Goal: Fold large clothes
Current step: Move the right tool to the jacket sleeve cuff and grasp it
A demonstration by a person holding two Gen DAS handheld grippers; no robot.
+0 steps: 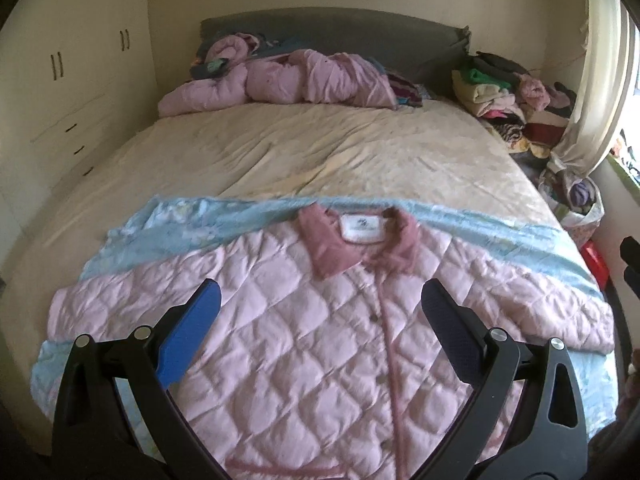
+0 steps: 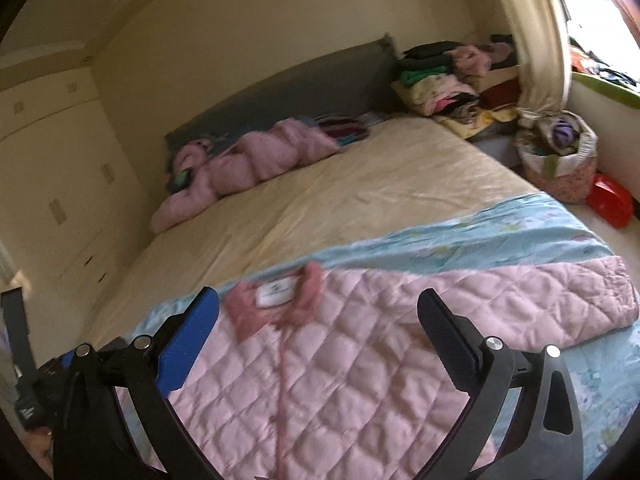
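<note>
A pink quilted jacket (image 1: 320,340) lies flat and face up on a light blue blanket (image 1: 224,220) at the foot of the bed, buttoned, collar pointing to the headboard, both sleeves spread sideways. My left gripper (image 1: 320,300) hovers open above the jacket's chest, nothing between its fingers. In the right wrist view the same jacket (image 2: 360,368) fills the foreground, its right sleeve (image 2: 560,304) stretched out to the right. My right gripper (image 2: 318,308) is open over the jacket just below the collar (image 2: 308,292), holding nothing.
A cream bed sheet (image 1: 320,148) covers the mattress. A crumpled pink coat (image 1: 280,80) lies by the grey headboard (image 1: 340,24). Stacked clothes (image 1: 504,92) sit at the far right, with a full laundry basket (image 2: 560,160) and a red box (image 2: 610,200). Wardrobe doors (image 1: 72,80) line the left.
</note>
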